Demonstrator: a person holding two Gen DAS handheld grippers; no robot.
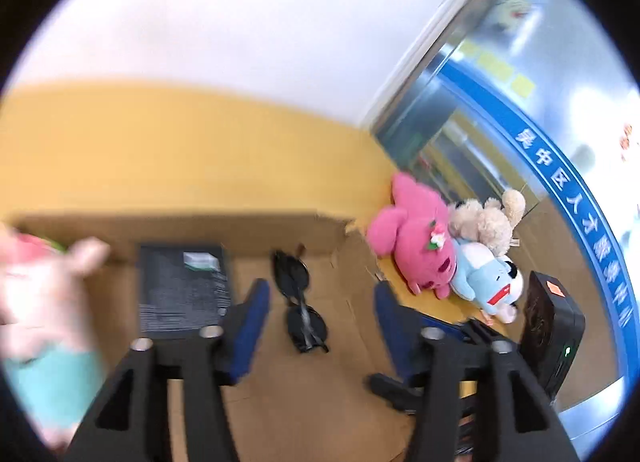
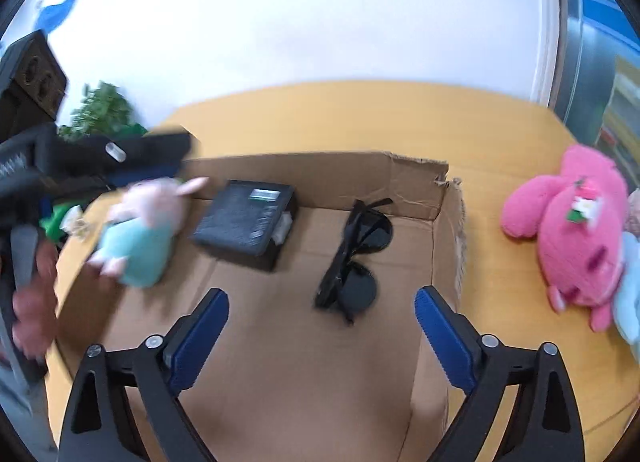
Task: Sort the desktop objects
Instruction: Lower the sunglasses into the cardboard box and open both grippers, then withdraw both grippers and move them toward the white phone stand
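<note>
Left gripper [image 1: 322,304] and right gripper [image 2: 322,316], both with jaws wide and holding nothing, above a shallow corrugated cardboard box [image 2: 412,175] on the yellow tabletop [image 2: 360,117]; in the box lie glossy black sunglasses [image 2: 354,258] and a matte black carton [image 2: 244,221] whose fine print is too blurred to read. A soft pig plush [image 2: 138,232] in a teal dress is over the box's left edge. Only the left view shows the beige plush [image 1: 486,221], the white-and-blue plush [image 1: 490,280] beside the fuzzy pink plush [image 1: 416,246], and a blue banner [image 1: 576,201] with white Chinese characters, partly legible as "中区人才".
</note>
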